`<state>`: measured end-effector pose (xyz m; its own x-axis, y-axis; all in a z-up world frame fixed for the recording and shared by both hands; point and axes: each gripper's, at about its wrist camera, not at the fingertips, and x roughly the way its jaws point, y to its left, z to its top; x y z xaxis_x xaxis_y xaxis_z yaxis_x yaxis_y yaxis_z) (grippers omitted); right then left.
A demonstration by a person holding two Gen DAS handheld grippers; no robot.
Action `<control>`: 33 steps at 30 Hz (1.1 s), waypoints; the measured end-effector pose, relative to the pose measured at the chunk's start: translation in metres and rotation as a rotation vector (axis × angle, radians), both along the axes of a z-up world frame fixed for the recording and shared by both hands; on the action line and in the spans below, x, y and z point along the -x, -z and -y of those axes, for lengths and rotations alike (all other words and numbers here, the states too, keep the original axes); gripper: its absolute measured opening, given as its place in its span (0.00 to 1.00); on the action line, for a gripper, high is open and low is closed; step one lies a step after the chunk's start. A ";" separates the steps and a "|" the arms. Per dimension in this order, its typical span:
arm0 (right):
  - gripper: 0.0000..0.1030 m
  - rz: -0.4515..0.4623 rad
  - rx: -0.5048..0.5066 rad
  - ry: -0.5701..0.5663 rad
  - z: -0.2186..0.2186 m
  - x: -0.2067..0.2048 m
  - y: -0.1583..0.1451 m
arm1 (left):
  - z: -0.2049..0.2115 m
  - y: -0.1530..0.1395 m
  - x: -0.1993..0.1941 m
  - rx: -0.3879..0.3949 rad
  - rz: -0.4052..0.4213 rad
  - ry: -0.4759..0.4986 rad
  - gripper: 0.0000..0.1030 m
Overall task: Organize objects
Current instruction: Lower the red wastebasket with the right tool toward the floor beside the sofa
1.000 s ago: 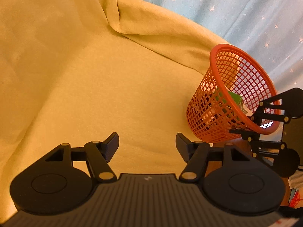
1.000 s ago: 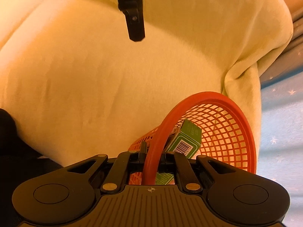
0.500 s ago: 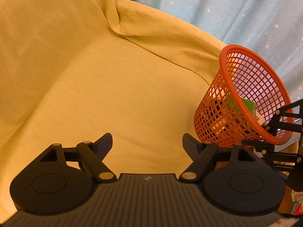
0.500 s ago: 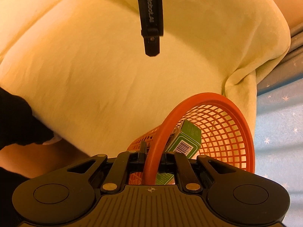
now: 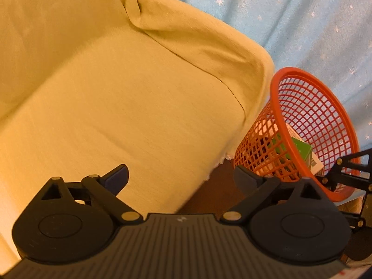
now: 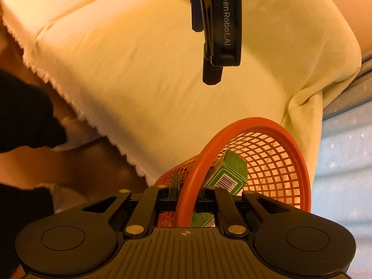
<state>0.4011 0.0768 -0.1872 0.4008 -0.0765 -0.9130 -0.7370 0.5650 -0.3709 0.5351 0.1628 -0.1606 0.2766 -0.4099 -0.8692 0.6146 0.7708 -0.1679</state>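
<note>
We count one orange mesh basket (image 6: 279,153), holding one green box (image 6: 230,172) that we can make out. We also count one yellow blanket (image 5: 121,88), one blue starred curtain (image 5: 302,23) and two grippers (image 5: 181,176) (image 6: 186,191).

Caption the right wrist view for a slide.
Right gripper clamps the orange mesh basket rim, green box inside, yellow blanket behind.

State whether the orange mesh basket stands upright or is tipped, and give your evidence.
Tipped. The orange mesh basket leans with its rim slanted, the right gripper shut on that rim, and a green box resting inside.
</note>
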 end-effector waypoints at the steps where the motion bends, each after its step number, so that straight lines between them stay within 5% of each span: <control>1: 0.06 -0.003 0.003 0.004 0.002 0.007 0.000 | 0.004 0.001 0.006 -0.003 -0.004 0.004 0.94; 16: 0.06 -0.062 0.085 0.165 0.029 0.082 0.066 | 0.036 0.080 0.080 -0.014 -0.055 0.116 0.98; 25: 0.06 -0.111 0.078 0.135 0.059 0.104 0.142 | 0.045 0.166 0.106 -0.048 -0.104 0.018 0.98; 33: 0.06 -0.078 0.044 -0.004 0.102 0.105 0.252 | 0.064 0.266 0.117 -0.070 -0.094 -0.145 0.98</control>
<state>0.2959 -0.0247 -0.4387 0.3289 -0.1158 -0.9372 -0.7669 0.5463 -0.3367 0.4178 0.0984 -0.4269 0.2448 -0.3091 -0.9190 0.4801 0.8621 -0.1620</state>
